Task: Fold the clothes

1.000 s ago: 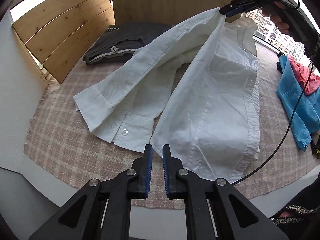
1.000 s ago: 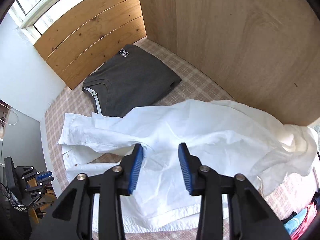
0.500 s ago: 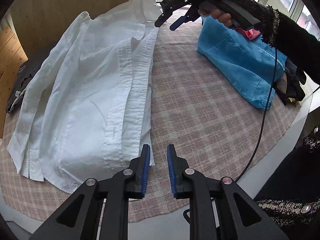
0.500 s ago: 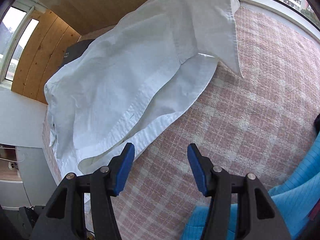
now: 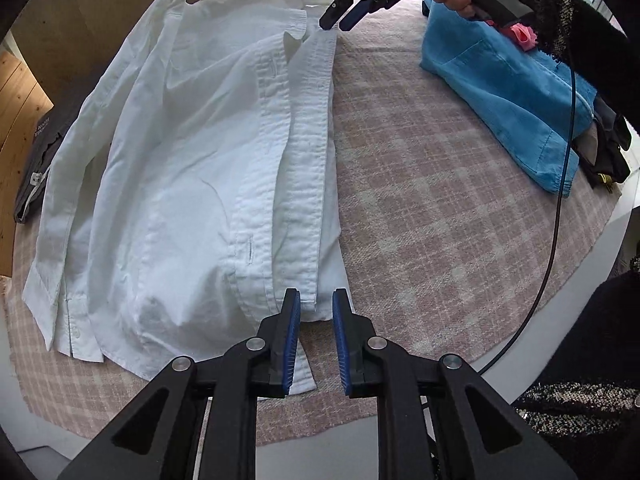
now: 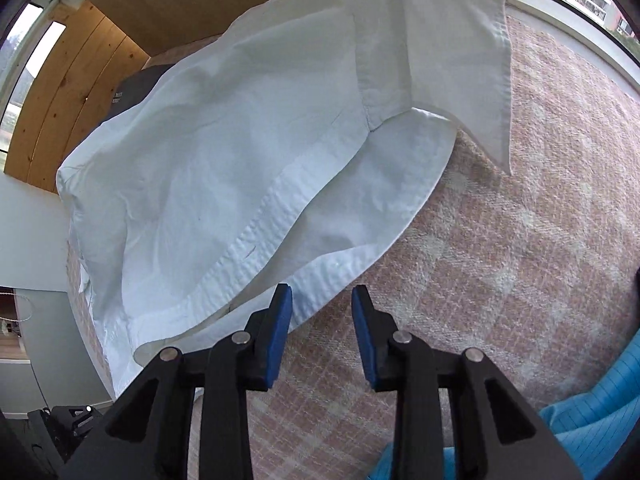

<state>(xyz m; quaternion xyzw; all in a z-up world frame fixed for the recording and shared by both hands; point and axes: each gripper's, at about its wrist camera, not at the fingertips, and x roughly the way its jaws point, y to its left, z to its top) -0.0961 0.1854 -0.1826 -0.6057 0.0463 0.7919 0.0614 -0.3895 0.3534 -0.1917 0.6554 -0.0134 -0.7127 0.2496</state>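
White shirt (image 5: pixel 192 184): I see it spread on the pink plaid cloth (image 5: pixel 420 208).
Left gripper (image 5: pixel 316 300): jaws narrow, straddling the placket hem, not pinching.
Right gripper (image 6: pixel 322 300): jaws just narrowing, apart over the collar-end edge.

I can't read the small label on the dark folded garment (image 5: pixel 38 148); the white shirt (image 5: pixel 192 168) covers most of it. My right view cuts the blue garment (image 6: pixel 592 420) off at its bottom corner, and the shirt's far sleeves stay hidden.
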